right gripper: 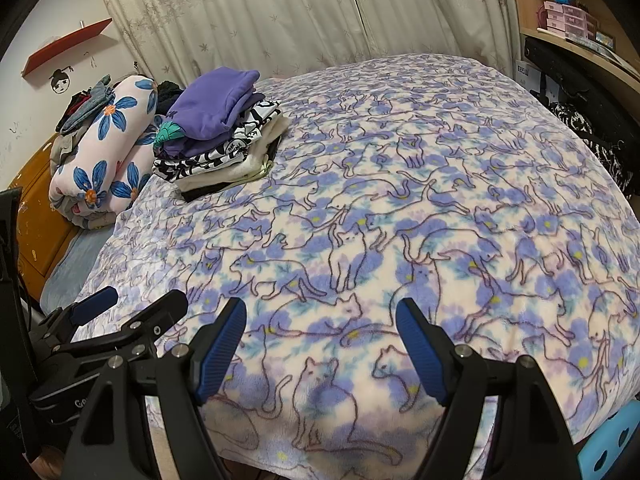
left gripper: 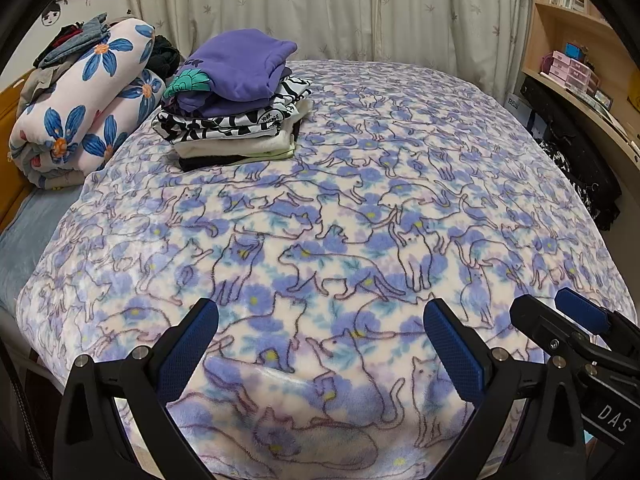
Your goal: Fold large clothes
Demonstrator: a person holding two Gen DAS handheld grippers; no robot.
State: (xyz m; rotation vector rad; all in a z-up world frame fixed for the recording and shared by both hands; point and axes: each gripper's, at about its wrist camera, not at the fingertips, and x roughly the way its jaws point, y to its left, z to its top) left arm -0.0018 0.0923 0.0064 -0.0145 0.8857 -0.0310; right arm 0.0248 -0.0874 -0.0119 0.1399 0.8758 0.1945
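Observation:
A stack of folded clothes [left gripper: 236,108] with a purple garment [left gripper: 244,64] on top sits at the far left of the bed; it also shows in the right wrist view [right gripper: 218,136]. My left gripper [left gripper: 320,320] is open and empty above the near edge of the cat-print blanket [left gripper: 360,208]. My right gripper [right gripper: 322,320] is open and empty over the same edge [right gripper: 400,220]. The right gripper shows at the right of the left wrist view [left gripper: 560,312]. The left gripper shows at the left of the right wrist view [right gripper: 132,304].
A rolled flower-print quilt [left gripper: 84,104] with loose clothes on it lies left of the stack. Curtains [left gripper: 320,4] hang behind the bed. Wooden shelves and a desk [left gripper: 580,60] stand at the right. A blue stool [right gripper: 612,444] is at the near right.

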